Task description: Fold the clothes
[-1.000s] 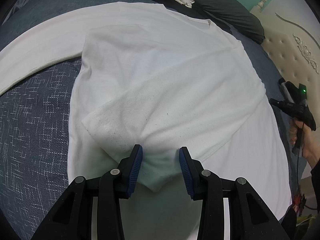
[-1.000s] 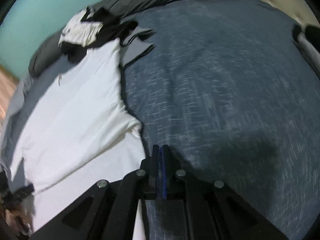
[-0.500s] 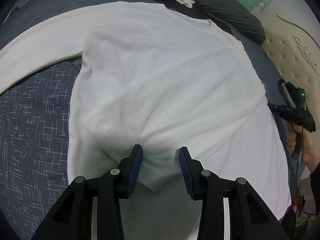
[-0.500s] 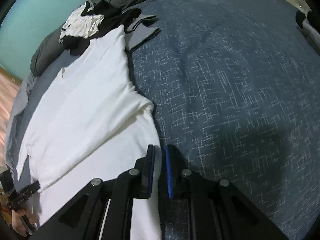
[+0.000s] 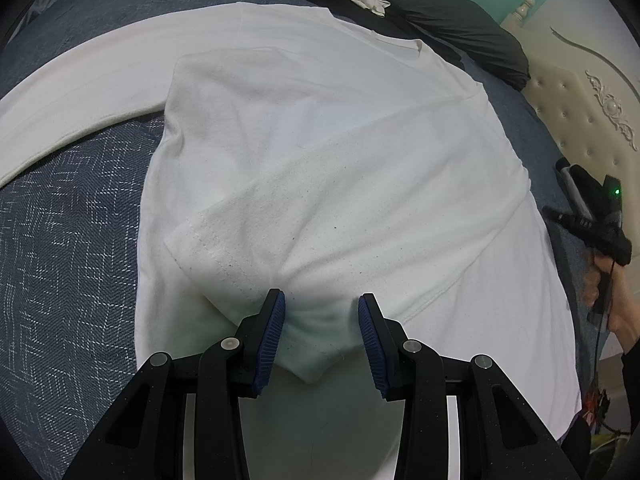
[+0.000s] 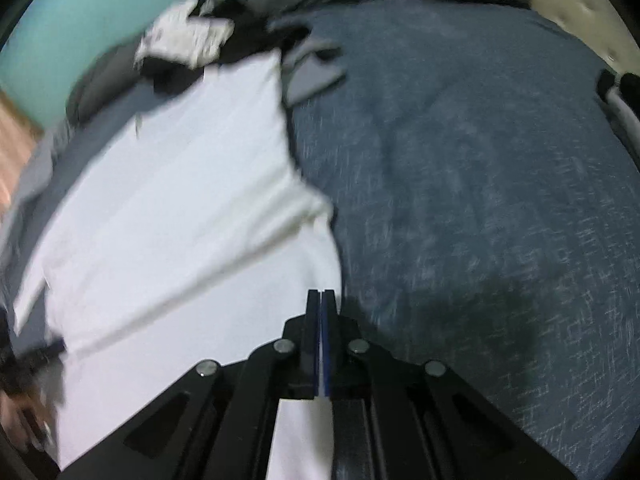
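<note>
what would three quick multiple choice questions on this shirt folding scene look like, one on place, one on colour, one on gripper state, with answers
1. Where does the folded-over sleeve lie?
A. across the body of the shirt
B. hanging off the bed
C. on the pile of clothes

2. What colour is the shirt spread on the blue-grey bed cover?
A. black
B. white
C. green

3. How do the right gripper's jaws stand?
A. wide apart
B. closed together
C. clamped on a hanger

Answers:
1 A: the sleeve crosses the shirt's front diagonally, its cuff end bunched between the left gripper's pads.
2 B: the whole garment reads white against the patterned cover.
3 B: the right wrist view shows the two pads meeting with no gap, at the shirt's edge.
</note>
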Demonstrator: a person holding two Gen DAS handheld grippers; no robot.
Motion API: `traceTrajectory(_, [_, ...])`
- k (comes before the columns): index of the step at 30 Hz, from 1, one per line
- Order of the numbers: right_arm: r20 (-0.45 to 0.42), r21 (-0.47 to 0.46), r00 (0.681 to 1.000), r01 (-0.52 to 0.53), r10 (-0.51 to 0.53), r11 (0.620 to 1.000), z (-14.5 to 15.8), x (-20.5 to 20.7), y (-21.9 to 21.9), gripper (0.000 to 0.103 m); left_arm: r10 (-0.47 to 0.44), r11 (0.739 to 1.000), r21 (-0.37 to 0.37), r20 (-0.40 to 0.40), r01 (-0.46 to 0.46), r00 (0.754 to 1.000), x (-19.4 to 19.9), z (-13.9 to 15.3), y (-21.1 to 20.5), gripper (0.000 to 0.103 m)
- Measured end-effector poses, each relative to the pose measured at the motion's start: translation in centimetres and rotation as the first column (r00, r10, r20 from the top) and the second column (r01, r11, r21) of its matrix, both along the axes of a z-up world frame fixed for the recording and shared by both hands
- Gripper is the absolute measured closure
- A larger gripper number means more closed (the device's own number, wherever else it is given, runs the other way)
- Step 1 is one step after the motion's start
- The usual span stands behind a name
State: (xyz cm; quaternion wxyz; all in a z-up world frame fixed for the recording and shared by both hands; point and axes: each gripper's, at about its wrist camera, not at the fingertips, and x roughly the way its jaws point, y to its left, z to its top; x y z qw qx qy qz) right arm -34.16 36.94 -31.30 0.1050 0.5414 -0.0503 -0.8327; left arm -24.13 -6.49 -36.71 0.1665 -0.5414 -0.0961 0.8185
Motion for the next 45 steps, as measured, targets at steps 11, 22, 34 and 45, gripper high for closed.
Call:
traceTrajectory(11, [0.015,0.022,1.000,0.019,-0.019,1.000,0.6,2.1,0.2,0.103,0.001,1.000,0.007,0.004,-0.001,1.000,0.0,0.0,0.0,0.062])
traceTrajectory(22, [0.001,0.034,0.999,0.033,-0.033,0.999,1.4,3.7,-0.7,0.103,0.003,1.000,0.013,0.008,-0.003,1.000,0.6,0.2,-0.5,0.062])
traceTrajectory(34, [-0.034,-0.041,0.991,0.131,-0.133,0.991,2.9,3.1,1.6,0.101,0.016,0.999,0.043,0.020,-0.017,1.000,2.0,0.8,-1.5,0.061])
traceTrajectory(45, [-0.017,-0.046,0.995,0.095,-0.096,0.994,1.2,-1.3,2.9,0.074,-0.003,1.000,0.014,0.015,0.003,1.000,1.7,0.8,-1.0,0.061])
